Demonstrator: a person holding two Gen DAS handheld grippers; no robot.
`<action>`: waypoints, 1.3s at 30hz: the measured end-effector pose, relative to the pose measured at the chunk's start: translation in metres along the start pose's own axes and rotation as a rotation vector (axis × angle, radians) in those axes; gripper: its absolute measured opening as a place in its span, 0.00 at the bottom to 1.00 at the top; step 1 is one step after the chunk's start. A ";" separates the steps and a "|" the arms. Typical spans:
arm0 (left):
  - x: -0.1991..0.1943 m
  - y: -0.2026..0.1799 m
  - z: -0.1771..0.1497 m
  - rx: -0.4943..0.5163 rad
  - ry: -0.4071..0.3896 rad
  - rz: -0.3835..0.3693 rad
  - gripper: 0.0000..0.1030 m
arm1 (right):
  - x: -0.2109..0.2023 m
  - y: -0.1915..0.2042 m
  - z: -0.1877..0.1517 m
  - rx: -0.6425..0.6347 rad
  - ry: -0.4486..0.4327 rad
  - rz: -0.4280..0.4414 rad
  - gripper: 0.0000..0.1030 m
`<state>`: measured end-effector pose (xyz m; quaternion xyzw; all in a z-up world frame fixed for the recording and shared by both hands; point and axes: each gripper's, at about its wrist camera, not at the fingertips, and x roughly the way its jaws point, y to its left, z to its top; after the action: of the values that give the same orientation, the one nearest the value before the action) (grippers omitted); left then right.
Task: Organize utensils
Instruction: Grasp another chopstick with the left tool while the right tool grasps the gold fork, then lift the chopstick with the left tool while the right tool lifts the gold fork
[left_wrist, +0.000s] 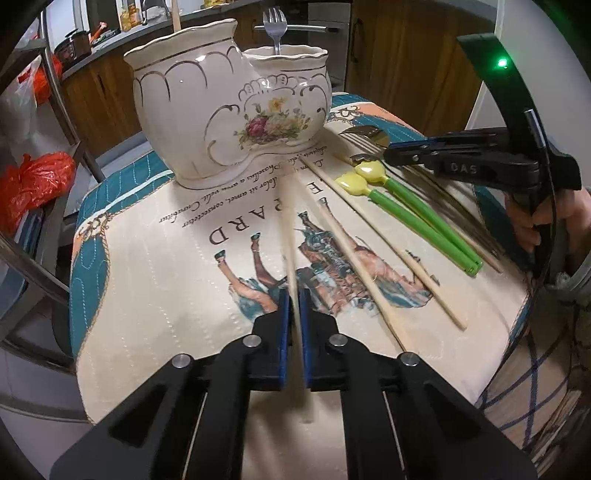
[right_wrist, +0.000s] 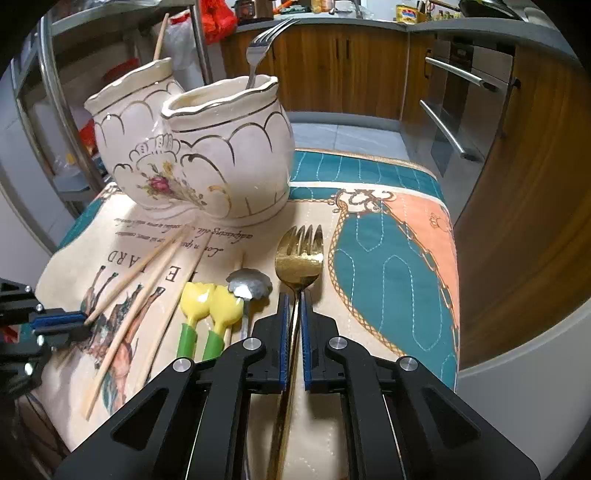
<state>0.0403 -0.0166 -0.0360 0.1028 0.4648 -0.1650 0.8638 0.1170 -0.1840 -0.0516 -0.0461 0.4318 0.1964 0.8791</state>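
Your left hand-held gripper (left_wrist: 294, 295) is clamped tight on a pale wooden chopstick (left_wrist: 287, 206) that slants toward the base of the two-chambered ceramic holder (left_wrist: 207, 110) standing on the printed cloth (left_wrist: 147, 258) over the tabletop. Your right hand-held gripper (right_wrist: 294, 299) is pinched shut on the thin handle of the gold fork (right_wrist: 300, 254), which lies on the cloth in front of the holder, beside a small silver spoon (right_wrist: 247, 284) and two green-handled yellow spoons (right_wrist: 210, 306). A silver fork (right_wrist: 258, 48) already stands in one chamber, and more chopsticks (left_wrist: 373, 236) lie loose on the cloth.
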 end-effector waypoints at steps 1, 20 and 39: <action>-0.001 0.000 -0.001 0.006 -0.001 -0.003 0.05 | -0.002 0.000 -0.001 -0.002 -0.005 0.000 0.06; -0.040 0.014 -0.012 -0.003 -0.198 -0.040 0.05 | -0.096 0.015 -0.023 -0.063 -0.348 -0.004 0.05; -0.080 0.029 0.009 -0.099 -0.608 -0.041 0.05 | -0.131 0.036 0.015 -0.085 -0.593 -0.002 0.05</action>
<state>0.0170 0.0227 0.0365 -0.0026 0.1946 -0.1829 0.9637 0.0422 -0.1872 0.0633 -0.0238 0.1477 0.2185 0.9643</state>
